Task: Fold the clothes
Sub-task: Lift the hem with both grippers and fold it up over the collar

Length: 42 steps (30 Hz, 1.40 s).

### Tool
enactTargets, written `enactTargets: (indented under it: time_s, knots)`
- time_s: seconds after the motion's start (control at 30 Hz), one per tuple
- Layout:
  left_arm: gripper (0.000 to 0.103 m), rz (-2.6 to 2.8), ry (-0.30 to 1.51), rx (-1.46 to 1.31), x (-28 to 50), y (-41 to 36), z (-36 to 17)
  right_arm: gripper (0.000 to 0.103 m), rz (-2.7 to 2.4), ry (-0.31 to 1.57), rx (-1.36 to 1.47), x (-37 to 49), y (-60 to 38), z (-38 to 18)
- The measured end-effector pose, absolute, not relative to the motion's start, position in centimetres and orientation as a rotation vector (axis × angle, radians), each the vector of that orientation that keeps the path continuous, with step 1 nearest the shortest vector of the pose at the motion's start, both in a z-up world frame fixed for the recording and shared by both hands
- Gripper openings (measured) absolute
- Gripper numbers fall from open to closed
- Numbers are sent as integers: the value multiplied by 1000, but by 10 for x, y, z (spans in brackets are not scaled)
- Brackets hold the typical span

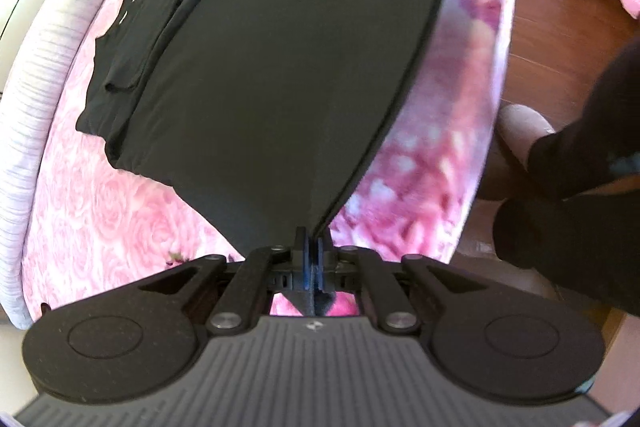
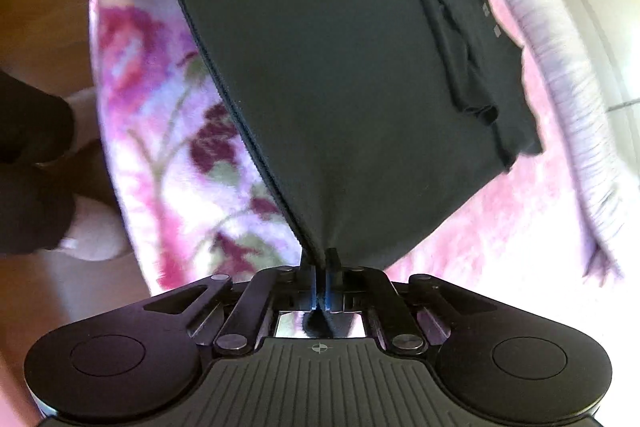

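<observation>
A black garment (image 1: 280, 59) is stretched taut above a pink floral bed cover (image 1: 120, 211). My left gripper (image 1: 314, 243) is shut on one hem corner of it. My right gripper (image 2: 322, 263) is shut on the other corner of the same black garment (image 2: 340, 67). The far part lies folded on the bed, with a sleeve (image 1: 188, 7) turned in over the body and small white marks (image 2: 492, 21) near its far end. The lifted fabric hides the bed beneath it.
The bed cover (image 2: 180, 147) has a white ribbed edge (image 1: 36, 99) on the far side. Wooden floor (image 1: 560, 27) lies by the near side, where the person's dark-clad legs (image 1: 580, 187) and light slippers (image 2: 96, 235) stand.
</observation>
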<state>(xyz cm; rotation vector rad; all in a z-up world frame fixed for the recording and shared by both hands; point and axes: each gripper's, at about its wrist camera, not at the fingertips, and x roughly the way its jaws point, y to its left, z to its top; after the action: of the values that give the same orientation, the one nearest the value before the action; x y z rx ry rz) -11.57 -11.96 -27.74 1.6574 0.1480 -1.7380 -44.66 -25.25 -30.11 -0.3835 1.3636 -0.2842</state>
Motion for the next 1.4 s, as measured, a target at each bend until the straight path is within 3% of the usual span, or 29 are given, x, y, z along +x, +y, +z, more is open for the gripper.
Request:
enactTargets:
  time_s: [0.3,0.6,0.83,1.03,1.27,1.4]
  knots:
    - [1,-1763,255,1610,-122,-66,-222,2,-185,1384,-329,-481,-202,-238]
    - [1,-1797,569,1569,-135,-16,-163,2,-141,1410,-184,-523,-153,-169]
    - [2,-1749,482,1440,-91,-135,-120,2,-250,1301,-285,-489,-239,-126]
    - [2,-1753,430,1393,-45,-278,-120,2,-266,1290,-390,-413,-364,-135]
    - [2,-1763,551,1383,10,-427,-179,2,-236,1403,-329,-321,-503,-194]
    - [3,-1770,626,1406,30,-475,-224,2,-213,1466,-270,-297,-559,-234]
